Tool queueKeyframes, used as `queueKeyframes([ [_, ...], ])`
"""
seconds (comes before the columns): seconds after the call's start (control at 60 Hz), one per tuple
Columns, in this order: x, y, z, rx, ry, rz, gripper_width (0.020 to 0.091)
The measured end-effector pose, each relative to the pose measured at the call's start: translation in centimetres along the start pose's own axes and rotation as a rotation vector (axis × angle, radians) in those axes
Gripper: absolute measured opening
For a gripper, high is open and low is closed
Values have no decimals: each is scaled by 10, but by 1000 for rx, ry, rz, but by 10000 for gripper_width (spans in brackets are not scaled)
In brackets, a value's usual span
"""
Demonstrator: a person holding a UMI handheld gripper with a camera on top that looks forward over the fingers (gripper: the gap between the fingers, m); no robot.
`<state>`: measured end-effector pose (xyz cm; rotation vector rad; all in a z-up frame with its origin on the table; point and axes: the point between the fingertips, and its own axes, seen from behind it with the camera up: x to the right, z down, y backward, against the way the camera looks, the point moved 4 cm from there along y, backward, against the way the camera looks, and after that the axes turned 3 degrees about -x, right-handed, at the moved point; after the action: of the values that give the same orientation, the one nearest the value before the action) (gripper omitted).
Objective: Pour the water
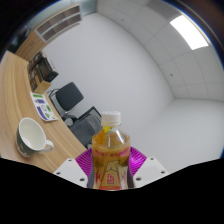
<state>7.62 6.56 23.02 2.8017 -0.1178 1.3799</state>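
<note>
A clear plastic bottle [110, 150] with amber liquid, a white cap and a yellow-red label stands upright between my fingers. My gripper [110, 168] is shut on the bottle, with the magenta pads [136, 161] pressing its sides. The view is tilted, so the wooden table [15, 95] slopes away at the left. A white mug [31, 137] with a handle stands on that table, left of the bottle and a little beyond the fingers. The bottle's base is hidden behind the fingers.
A black office chair [70, 97] stands past the table's edge, with another dark chair [85, 125] closer to the bottle. A small colourful box [43, 105] lies on the table beyond the mug. White walls and a ceiling light [188, 32] fill the background.
</note>
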Motion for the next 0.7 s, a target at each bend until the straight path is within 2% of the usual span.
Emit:
queueKeyframes([
  [0.05,-14,-16,1,-18,-197,-49,455],
  [0.117,-31,-20,27,-84,-465,-130,455],
  [0.2,-61,-23,61,-131,-769,-247,455],
  [0.25,-68,-29,70,-129,-877,-269,455],
  [0.35,-82,-30,92,-139,-975,-259,456],
  [0.617,-91,-34,100,-132,-909,-208,478],
  [0.7,-91,-34,100,-139,-912,-214,539],
])
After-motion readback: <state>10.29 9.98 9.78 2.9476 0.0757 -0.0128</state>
